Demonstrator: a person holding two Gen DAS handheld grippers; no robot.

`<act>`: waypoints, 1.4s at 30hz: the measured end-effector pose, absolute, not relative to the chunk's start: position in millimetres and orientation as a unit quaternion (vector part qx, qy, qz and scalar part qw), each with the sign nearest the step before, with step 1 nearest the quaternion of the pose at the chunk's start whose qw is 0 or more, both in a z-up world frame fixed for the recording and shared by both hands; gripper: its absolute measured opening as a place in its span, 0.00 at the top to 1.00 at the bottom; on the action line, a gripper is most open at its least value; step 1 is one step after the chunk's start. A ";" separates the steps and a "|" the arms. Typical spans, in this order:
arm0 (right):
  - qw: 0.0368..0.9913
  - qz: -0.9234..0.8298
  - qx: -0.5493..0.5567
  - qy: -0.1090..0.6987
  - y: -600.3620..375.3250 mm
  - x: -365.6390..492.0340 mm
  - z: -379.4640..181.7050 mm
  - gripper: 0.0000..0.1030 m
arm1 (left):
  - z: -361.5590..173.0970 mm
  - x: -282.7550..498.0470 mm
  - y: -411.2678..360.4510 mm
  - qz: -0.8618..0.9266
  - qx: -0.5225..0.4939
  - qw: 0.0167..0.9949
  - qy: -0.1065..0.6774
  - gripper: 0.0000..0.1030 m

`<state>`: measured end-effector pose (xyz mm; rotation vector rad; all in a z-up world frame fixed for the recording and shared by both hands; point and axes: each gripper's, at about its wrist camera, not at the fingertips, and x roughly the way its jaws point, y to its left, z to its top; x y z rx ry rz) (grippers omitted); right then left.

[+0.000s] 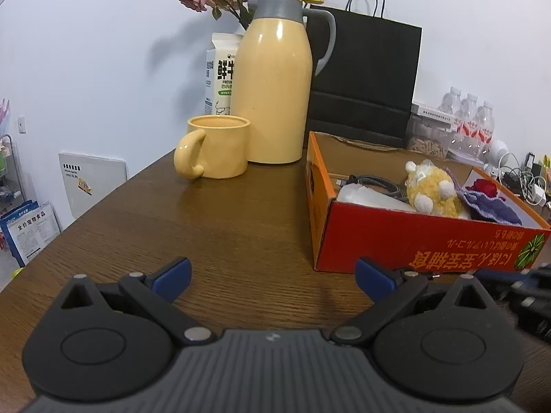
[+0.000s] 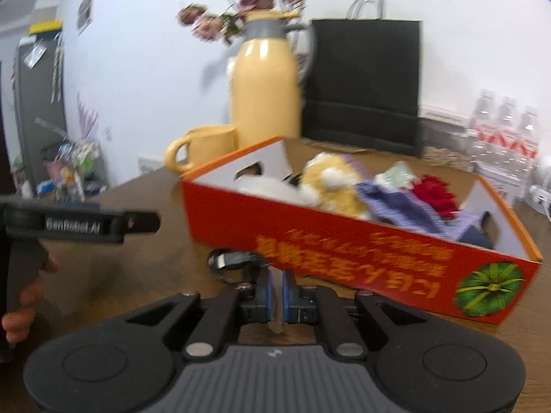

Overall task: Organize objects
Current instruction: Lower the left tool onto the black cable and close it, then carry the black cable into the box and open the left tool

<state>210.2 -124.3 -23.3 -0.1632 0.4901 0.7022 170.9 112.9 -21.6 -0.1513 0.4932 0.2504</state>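
left gripper [image 1: 273, 278]: blue pads wide apart, nothing between them, low over the bare wood just left of the box's near corner
right gripper [image 2: 275, 294]: blue pads nearly together, pinching a thin pale translucent strip; cannot tell what the strip is
black cable [image 2: 229, 260]: loose on the table just ahead of the right gripper, beside the box's near wall; blurred, cannot tell if it joins the strip
box [image 1: 396, 244]: orange-red cardboard, open top, on the right part of the table
plush toy [image 1: 432, 189]: yellow and white, inside the box, mid
knit pouch [image 1: 489, 206]: purple, in the box right of the plush, touching it
red item [image 1: 485, 186]: in the box, behind the pouch
mug [image 1: 215, 148]: yellow, far left of the box, handle toward camera
thermos [image 1: 272, 79]: yellow, grey collar, just behind the mug
milk carton [image 1: 220, 72]: behind the thermos, left
black bag [image 1: 365, 75]: paper, far side behind the box
water bottles [image 1: 471, 120]: far right
table [image 1: 224, 227]: brown wood
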 end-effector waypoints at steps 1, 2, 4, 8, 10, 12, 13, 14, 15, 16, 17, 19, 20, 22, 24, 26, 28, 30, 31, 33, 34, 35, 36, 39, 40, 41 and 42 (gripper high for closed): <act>0.909 0.336 -0.072 0.235 -130.3 212.1 -22.3 0.95 | -22.3 173.5 110.0 0.127 -0.069 0.959 0.245 0.00; 0.912 0.331 -0.065 0.234 -136.1 214.3 -21.4 0.95 | -22.4 176.3 106.1 0.129 -0.061 0.959 0.246 0.00; 0.916 0.321 -0.053 0.233 -145.7 220.8 -20.1 0.95 | -21.8 180.0 95.6 0.119 -0.049 0.961 0.243 0.00; 0.927 0.299 -0.039 0.224 -163.6 228.4 -17.2 0.95 | -24.0 192.0 67.5 0.086 -0.038 0.962 0.258 0.00; 0.930 0.291 -0.035 0.221 -170.7 231.1 -17.2 0.95 | -26.9 200.4 50.0 0.077 -0.018 0.959 0.270 0.00; 0.933 0.283 -0.031 0.219 -177.4 232.9 -17.0 0.95 | -29.7 208.5 35.0 0.080 0.001 0.956 0.282 0.00; 0.934 0.281 -0.029 0.218 -181.0 233.8 -17.0 0.95 | -31.1 211.7 30.4 0.079 0.006 0.955 0.285 0.00; 0.935 0.279 -0.027 0.217 -183.7 234.6 -17.0 0.95 | -32.2 215.2 26.0 0.078 0.009 0.954 0.289 0.00; 0.935 0.278 -0.026 0.216 -185.7 234.6 -17.0 0.95 | -33.7 218.3 23.0 0.079 0.010 0.953 0.292 0.00; 0.936 0.278 -0.026 0.215 -187.5 234.6 -17.0 0.95 | -35.0 221.9 20.2 0.084 0.012 0.951 0.296 0.00; 0.936 0.278 -0.026 0.214 -188.9 234.5 -16.8 0.95 | -36.0 226.7 18.8 0.090 0.012 0.949 0.302 0.00; 0.936 0.280 -0.027 0.213 -190.4 233.6 -17.2 0.95 | -38.0 234.2 17.4 0.107 0.004 0.944 0.313 0.00; 0.935 0.281 -0.027 0.212 -190.5 233.4 -17.4 0.95 | -39.1 237.1 17.9 0.116 -0.002 0.941 0.317 0.00; 0.934 0.285 -0.030 0.212 -189.5 232.3 -17.5 0.95 | -41.7 241.7 20.2 0.123 -0.016 0.937 0.328 0.00; 0.933 0.289 -0.032 0.211 -188.1 230.5 -17.4 0.95 | -43.9 245.1 23.1 0.127 -0.027 0.932 0.338 0.00; 0.933 0.291 -0.033 0.209 -187.9 229.1 -17.0 0.95 | -43.9 245.2 25.6 0.122 -0.040 0.933 0.337 0.09; 0.933 0.293 -0.033 0.207 -188.0 228.2 -16.5 0.95 | -42.4 242.4 23.4 0.123 -0.036 0.936 0.329 0.29; 0.933 0.294 -0.034 0.206 -187.5 227.3 -16.3 0.95 | -40.2 238.8 19.7 0.116 -0.034 0.939 0.323 0.44; 0.933 0.295 -0.034 0.205 -187.5 226.8 -16.3 0.95 | -40.1 237.8 17.5 0.118 -0.032 0.939 0.322 0.45; 0.933 0.296 -0.036 0.204 -187.2 225.8 -16.4 0.95 | -39.3 235.0 15.1 0.114 -0.033 0.940 0.318 0.46; 0.933 0.296 -0.036 0.203 -187.5 225.4 -16.5 0.95 | -38.5 232.8 14.2 0.110 -0.038 0.941 0.317 0.47; 0.933 0.296 -0.036 0.202 -187.5 224.9 -16.3 0.95 | -37.5 230.7 14.2 0.110 -0.042 0.942 0.314 0.47; 0.933 0.297 -0.036 0.202 -187.7 224.4 -16.1 0.95 | -35.9 227.4 14.1 0.111 -0.045 0.944 0.308 0.47; 0.933 0.298 -0.036 0.198 -188.3 223.1 -15.4 0.95 | -28.7 215.1 13.2 0.109 -0.052 0.951 0.285 0.47; 0.934 0.297 -0.035 0.196 -188.6 222.7 -14.8 0.95 | -25.5 209.4 11.7 0.104 -0.051 0.954 0.276 0.47; 0.935 0.296 -0.034 0.194 -189.0 222.2 -14.0 0.95 | -22.1 204.0 10.4 0.102 -0.050 0.957 0.266 0.47; 0.936 0.295 -0.033 0.191 -189.8 221.6 -12.7 0.95 | -18.0 197.4 8.8 0.102 -0.048 0.961 0.252 0.47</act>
